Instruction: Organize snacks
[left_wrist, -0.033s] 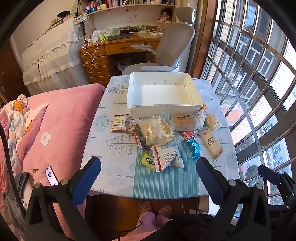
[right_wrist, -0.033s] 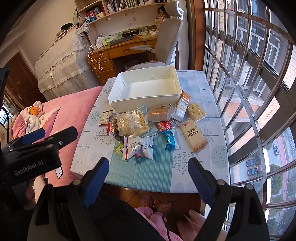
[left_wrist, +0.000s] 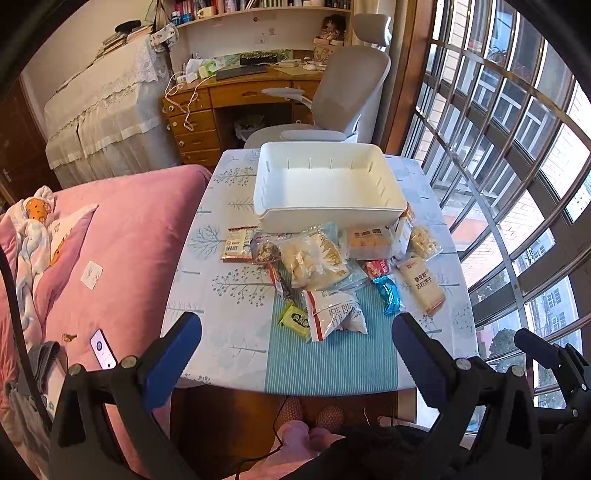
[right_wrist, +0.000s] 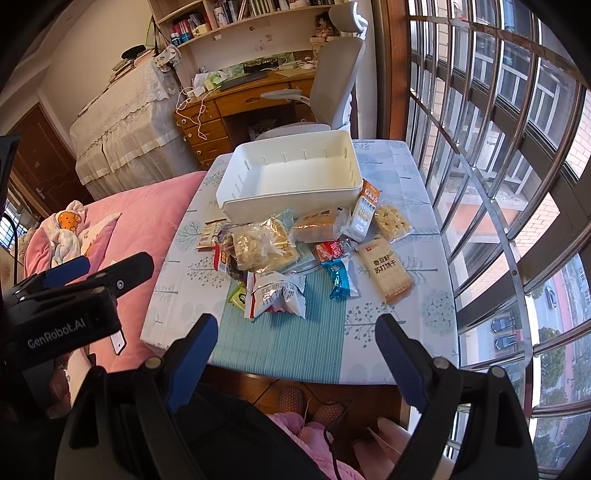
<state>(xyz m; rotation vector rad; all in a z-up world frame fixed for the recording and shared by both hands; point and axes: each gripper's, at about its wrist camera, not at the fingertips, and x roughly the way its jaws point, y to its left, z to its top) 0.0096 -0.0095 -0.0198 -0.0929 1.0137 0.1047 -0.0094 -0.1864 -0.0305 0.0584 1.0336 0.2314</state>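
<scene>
Both tools are hovering short of the near edge of the surface (left_wrist: 221, 317): the left hand-held gripper (left_wrist: 295, 347) and the right hand-held gripper (right_wrist: 295, 339) are each standing spread wide, gripping nothing. The snacks (left_wrist: 325, 258) are lying in a loose pile mid-surface, just in front of the empty white bin (left_wrist: 328, 221), with the cracker pack (right_wrist: 384, 271) lying at the window side of the pile.

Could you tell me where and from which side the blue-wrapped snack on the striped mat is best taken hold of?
I would grip the blue-wrapped snack across its narrow middle, coming from above with the right tongs, which stand open. It lies flat, lengthwise away from the camera, clear of the cracker pack beside it, so the fingers should fit either side.
</scene>
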